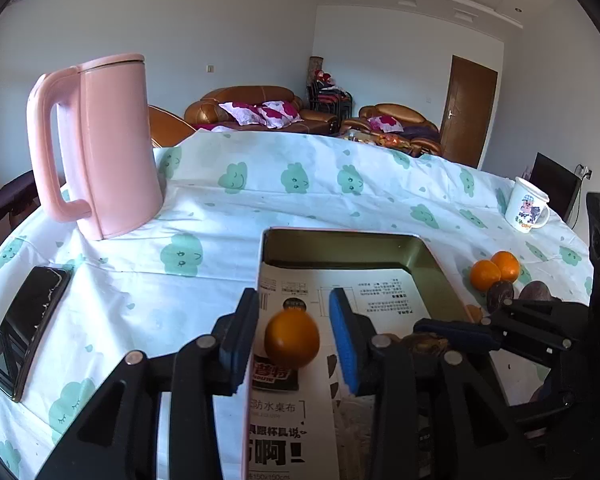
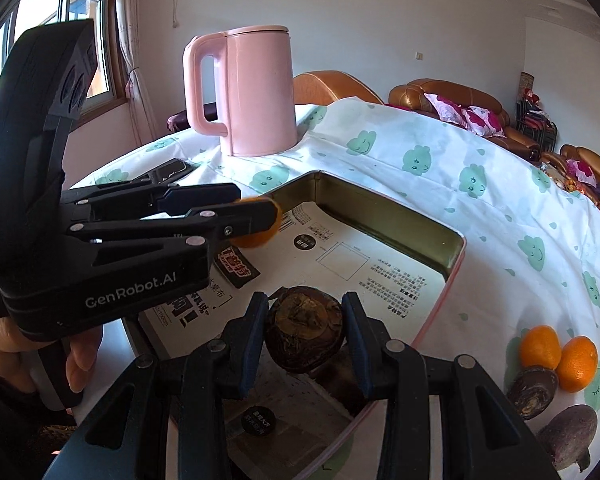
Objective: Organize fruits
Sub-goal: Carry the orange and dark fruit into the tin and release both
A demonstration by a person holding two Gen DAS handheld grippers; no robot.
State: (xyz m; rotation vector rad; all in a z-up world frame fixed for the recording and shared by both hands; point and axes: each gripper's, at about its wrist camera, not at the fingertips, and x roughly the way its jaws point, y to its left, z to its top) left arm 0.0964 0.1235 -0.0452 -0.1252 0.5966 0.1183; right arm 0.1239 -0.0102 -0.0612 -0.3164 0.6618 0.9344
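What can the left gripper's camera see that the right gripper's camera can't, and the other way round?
Only the left wrist view shows the white cartoon mug and a brown door. Only the right wrist view shows a window and the person's hand on the left gripper. Both show the pink kettle, the paper-lined tin box, the orange between the left fingers, and two oranges lying on the tablecloth.

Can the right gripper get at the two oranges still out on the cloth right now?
Probably not yet: the right gripper has a dark fruit between its fingers over the tin. The oranges lie in the open to its right, so the path looks free once it lets go.
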